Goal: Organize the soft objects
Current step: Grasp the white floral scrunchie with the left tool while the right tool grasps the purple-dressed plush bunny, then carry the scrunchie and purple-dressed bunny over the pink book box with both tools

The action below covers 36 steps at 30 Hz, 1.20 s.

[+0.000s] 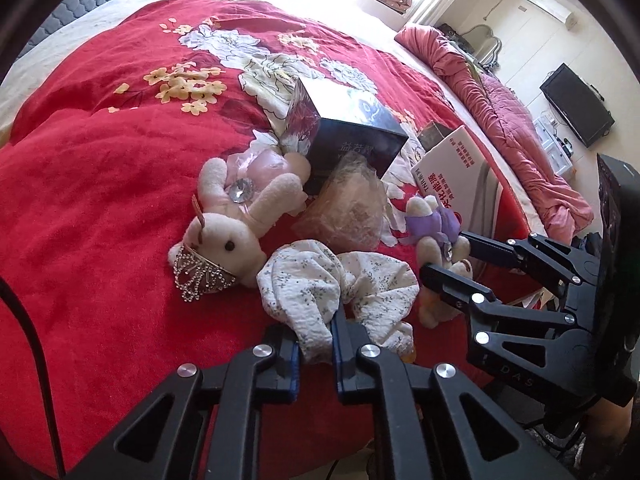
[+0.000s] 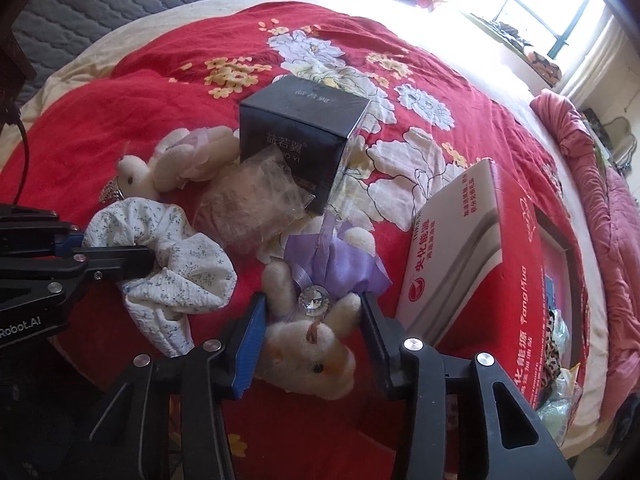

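White floral cloth [image 1: 340, 292] pinched btwn left jaws.

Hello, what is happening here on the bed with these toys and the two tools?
A person is tidying soft things on a red floral bedspread with a gripper in each hand. The left gripper has its jaws shut on a white floral scrunchie. The right gripper has its jaws around a small plush bunny in a purple dress, about its head and arms. A bigger bunny with a beaded crown, a black box and a red carton lie nearby.
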{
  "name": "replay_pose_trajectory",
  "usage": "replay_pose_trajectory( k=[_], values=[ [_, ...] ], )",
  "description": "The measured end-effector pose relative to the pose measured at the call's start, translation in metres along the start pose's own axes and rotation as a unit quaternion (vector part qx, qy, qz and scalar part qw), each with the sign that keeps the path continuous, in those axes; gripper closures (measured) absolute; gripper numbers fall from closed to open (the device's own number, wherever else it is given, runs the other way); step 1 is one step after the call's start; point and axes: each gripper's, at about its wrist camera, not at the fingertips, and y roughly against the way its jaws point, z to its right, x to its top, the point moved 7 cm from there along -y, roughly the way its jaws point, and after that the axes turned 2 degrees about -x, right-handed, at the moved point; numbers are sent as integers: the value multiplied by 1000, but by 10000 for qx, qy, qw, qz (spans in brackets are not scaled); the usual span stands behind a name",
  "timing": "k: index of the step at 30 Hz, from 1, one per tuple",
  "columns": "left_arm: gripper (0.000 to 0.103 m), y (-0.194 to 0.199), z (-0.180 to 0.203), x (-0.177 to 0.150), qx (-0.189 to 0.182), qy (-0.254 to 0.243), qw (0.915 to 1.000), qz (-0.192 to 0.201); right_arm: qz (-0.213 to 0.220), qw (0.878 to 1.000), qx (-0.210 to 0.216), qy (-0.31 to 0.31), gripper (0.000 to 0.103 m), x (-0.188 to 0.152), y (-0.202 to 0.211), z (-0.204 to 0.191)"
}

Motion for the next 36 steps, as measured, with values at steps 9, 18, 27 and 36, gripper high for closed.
replay_pose_trajectory(
  k=[9,18,27,36],
  values=[
    [91,35,11,6,207,-233,9983,494,367,9987,284,-187,56,8,29,-3],
    [91,65,18,12,677,-434,9930,864,821,9957,362,-226,56,19,64,-3],
    [91,82,27,15,854,-501,9896,1041,1198,9909,485,-364,56,23,95,3],
    [91,107,52,23,978,-738,9836,1327,1597,9839,550,-584,56,26,126,17]
  ],
)
